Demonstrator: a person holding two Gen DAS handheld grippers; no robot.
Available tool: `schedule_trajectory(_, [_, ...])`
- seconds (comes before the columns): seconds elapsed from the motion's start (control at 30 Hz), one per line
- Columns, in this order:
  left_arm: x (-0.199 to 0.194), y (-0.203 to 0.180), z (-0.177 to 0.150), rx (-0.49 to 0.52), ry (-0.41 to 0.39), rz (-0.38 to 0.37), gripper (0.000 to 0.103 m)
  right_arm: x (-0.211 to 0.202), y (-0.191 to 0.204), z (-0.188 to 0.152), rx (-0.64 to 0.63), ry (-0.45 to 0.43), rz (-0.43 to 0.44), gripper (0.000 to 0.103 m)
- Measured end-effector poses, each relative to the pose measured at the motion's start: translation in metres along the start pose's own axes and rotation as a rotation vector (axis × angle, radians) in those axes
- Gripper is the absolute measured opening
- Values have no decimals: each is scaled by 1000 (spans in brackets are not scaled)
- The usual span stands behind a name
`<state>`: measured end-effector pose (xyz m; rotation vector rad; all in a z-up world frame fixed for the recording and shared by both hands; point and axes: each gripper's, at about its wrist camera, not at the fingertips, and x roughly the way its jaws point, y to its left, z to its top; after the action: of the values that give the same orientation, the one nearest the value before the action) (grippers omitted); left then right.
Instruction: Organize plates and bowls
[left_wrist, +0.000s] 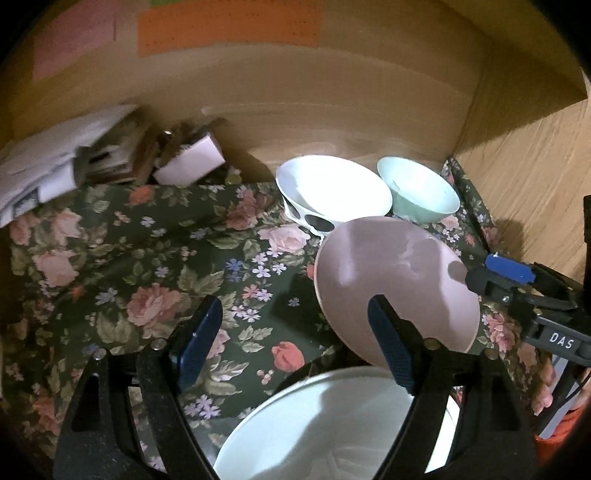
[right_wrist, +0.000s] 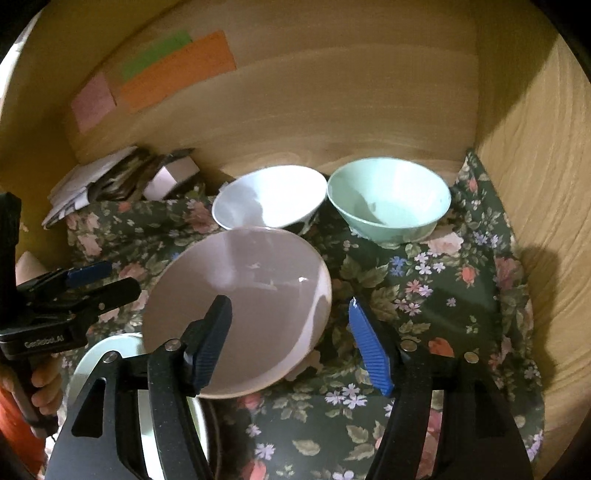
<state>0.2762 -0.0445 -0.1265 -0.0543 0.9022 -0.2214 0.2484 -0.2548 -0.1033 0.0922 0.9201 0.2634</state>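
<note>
A glossy pale pink bowl (right_wrist: 240, 314) sits tilted on floral cloth (right_wrist: 424, 314); both grippers, left (left_wrist: 295, 347) and right (right_wrist: 295, 343), stand apart, gripping nothing.

Light wooden back panel (right_wrist: 332, 92) with orange, green and pink paper notes (right_wrist: 177, 70), wooden side wall (right_wrist: 535, 184), dark floral tablecloth (left_wrist: 147, 258), dim warm light
</note>
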Motion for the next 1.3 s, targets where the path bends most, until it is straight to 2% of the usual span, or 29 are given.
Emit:
schedule_trajectory(0.13, [14,-3,1,19,17,-3,80,15,-4,-2,10,29,0,63])
schedule_trajectory(0.3, [30,-8,3,43,49,-26,74,28,-7,-5,24,52,4,63])
schedule_trajectory(0.33, [32,-10,3,49,53,-32,72,30,-8,-6,29,56,6,63])
schedule_trajectory(0.4, [38,-14,2,63,76,-41,57,33,-9,-7,35,51,22,63])
schedule_trajectory(0.53, [48,-19,1,70,116,-64,46,38,-10,-9,49,71,39,62])
schedule_trajectory(0.63, [51,-22,1,76,120,-66,44,40,-10,-10,47,77,42,52])
schedule_trajectory(0.77, [55,-27,1,87,129,-59,29,44,-8,-13,32,103,52,34])
schedule_trajectory(0.8, [55,-28,1,90,129,-54,27,45,-8,-14,31,108,55,32])
schedule_trajectory(0.9, [57,-27,0,70,130,-64,23,45,-7,-15,34,103,58,31])
schedule_trajectory(1.3, [54,-30,1,64,123,-46,22,42,-7,-13,62,109,57,28])
